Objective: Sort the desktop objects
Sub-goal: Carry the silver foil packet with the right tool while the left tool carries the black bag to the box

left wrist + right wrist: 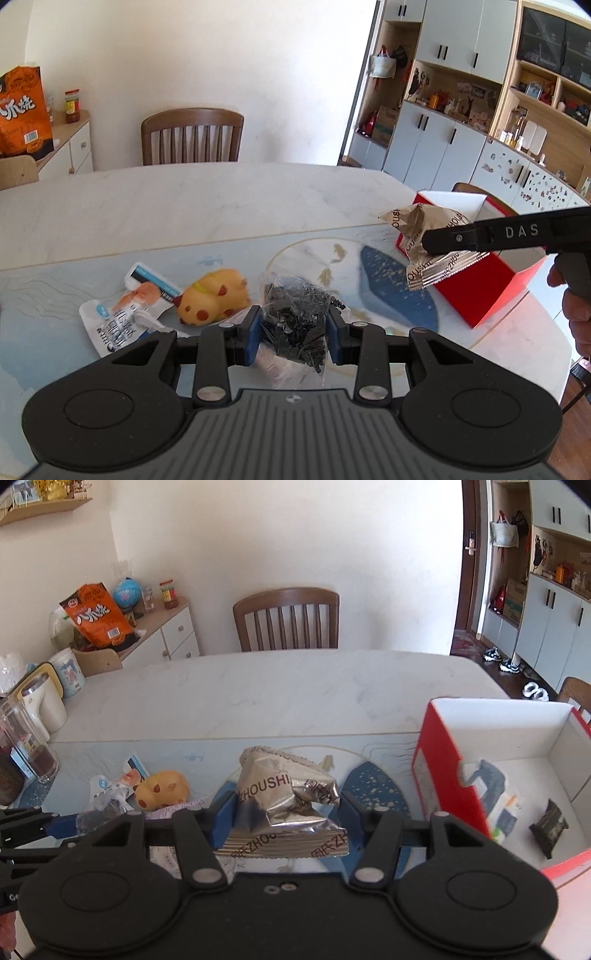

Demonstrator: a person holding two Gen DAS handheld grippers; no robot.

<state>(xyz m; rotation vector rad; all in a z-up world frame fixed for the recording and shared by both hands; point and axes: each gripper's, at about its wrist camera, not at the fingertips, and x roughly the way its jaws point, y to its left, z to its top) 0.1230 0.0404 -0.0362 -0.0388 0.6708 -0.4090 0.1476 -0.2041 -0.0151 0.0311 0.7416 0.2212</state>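
Left wrist view: the left gripper (293, 334) has its blue pads closed narrowly on a clear bag of small black pieces (297, 321), which is raised off the patterned mat (399, 291) on the pale marble table (184, 206). At about ten o'clock from the bag lies a yellow spotted toy (212, 297), and just beyond it, at nine o'clock, a white and blue sachet (125, 314). At two o'clock the right gripper (428, 240) reaches in from the right edge, clamped on a crumpled silver snack packet (428, 243) that hangs in front of a red box (491, 280); part of a hand (576, 295) shows at three o'clock. A wooden chair (192, 136) stands at twelve o'clock behind the table. Right wrist view: the right gripper (288, 819) holds the silver snack packet (288, 805) between its blue pads at a middling width, lifted clear of the mat (373, 786). The red box (447, 775) sits at three o'clock, open-topped, with a dark small packet (548, 825) and a printed sachet (491, 786) lying on its white floor. At nine o'clock are the yellow toy (162, 788) and the white sachet (107, 790), with the left gripper (70, 821) at the picture's left edge. A jar (26, 738) and white mug (42, 705) stand at ten o'clock.
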